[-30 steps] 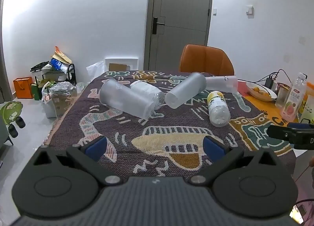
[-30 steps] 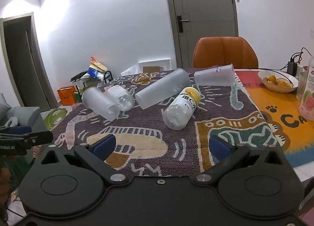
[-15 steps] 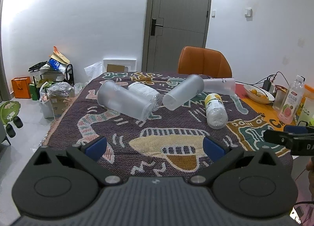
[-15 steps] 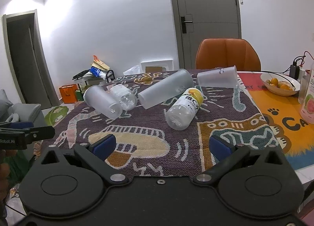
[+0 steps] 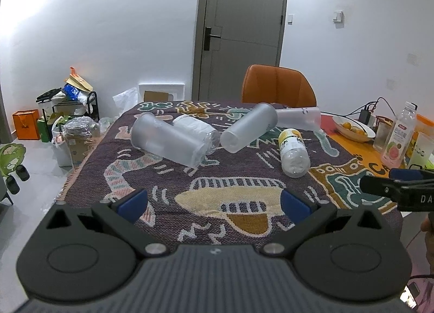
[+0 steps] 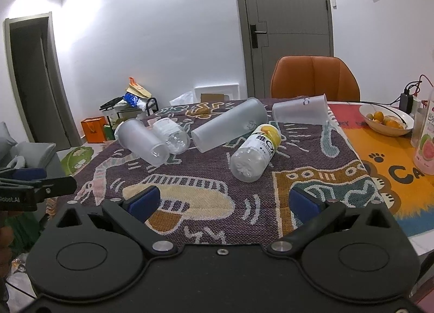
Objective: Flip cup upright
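Three frosted plastic cups lie on their sides on the patterned cloth: one at the left, a tall one in the middle, and one at the back right. Two clear bottles also lie there, one beside the left cup and one with a yellow label. My left gripper is open and empty above the near edge of the cloth. My right gripper is open and empty, also near the front edge.
An orange chair stands behind the table. A bowl of oranges, a pink-labelled juice bottle, cables and a charger sit on the orange mat at the right. Bags and boxes clutter the floor at the left.
Both grippers have risen and tilted up slightly, so the table sits lower in both views. The cups and bottles have not moved. Both jaws stay open.
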Tool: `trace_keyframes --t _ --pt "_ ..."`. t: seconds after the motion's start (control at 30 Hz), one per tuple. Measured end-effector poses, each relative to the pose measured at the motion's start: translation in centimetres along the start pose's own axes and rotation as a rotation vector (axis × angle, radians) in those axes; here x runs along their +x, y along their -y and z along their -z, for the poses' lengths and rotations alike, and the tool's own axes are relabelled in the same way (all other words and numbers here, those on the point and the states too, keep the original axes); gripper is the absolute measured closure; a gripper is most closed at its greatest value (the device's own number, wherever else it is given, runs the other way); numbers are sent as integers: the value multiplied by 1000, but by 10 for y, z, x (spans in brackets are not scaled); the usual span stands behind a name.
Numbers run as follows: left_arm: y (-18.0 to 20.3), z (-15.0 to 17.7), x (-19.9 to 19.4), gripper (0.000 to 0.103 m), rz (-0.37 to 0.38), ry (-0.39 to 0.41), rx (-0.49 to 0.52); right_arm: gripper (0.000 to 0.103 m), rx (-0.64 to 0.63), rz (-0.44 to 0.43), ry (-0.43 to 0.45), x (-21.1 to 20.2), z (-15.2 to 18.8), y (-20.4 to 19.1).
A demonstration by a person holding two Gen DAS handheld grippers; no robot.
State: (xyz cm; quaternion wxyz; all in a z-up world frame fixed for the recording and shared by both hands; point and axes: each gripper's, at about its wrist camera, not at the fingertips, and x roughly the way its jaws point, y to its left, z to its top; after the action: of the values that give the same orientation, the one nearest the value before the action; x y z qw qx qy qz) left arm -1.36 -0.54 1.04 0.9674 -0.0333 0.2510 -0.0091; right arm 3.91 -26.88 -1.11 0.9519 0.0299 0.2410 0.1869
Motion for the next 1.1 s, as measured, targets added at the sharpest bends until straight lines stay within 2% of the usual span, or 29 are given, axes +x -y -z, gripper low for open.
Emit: trace_keyframes --t 1.1 --pt "0 2 6 0 -14 -10 -2 0 19 -20 -5 7 1 3"
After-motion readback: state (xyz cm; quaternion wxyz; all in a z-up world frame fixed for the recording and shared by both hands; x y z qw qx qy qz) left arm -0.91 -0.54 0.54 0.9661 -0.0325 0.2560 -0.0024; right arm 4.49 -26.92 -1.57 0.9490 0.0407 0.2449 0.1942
